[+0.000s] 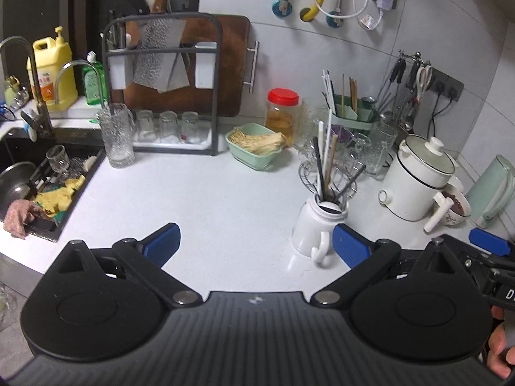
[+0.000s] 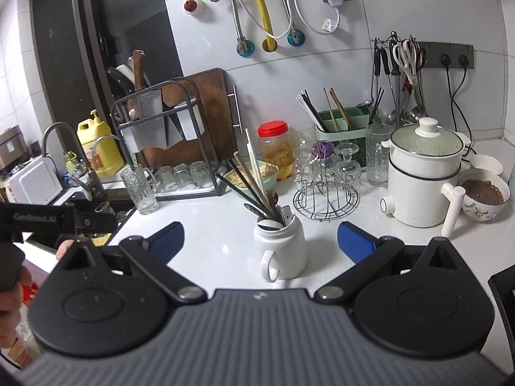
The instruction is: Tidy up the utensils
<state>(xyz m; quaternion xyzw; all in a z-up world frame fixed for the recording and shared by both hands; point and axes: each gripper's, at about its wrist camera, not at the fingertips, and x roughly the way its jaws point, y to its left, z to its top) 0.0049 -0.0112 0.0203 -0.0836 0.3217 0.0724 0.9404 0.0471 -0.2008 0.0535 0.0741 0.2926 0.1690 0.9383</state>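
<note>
A white mug (image 1: 313, 228) (image 2: 283, 246) stands on the white counter (image 1: 206, 199) with several chopsticks (image 1: 325, 167) (image 2: 254, 180) and spoons upright in it, its handle facing me. My left gripper (image 1: 256, 246) is open wide over bare counter, with the mug just inside its right finger. My right gripper (image 2: 260, 241) is also open wide, the mug standing between its fingers without touching either pad. A green utensil holder (image 1: 352, 114) (image 2: 342, 125) with more chopsticks sits at the back by the wall.
A white pot (image 1: 418, 177) (image 2: 425, 177), a bowl of brown food (image 2: 484, 197), a wire glass rack (image 2: 325, 189), glasses, a red-lidded jar (image 1: 281, 115) and a green basket (image 1: 254, 149) crowd the back. A knife rack (image 1: 161, 83) and the sink (image 1: 35, 189) lie left.
</note>
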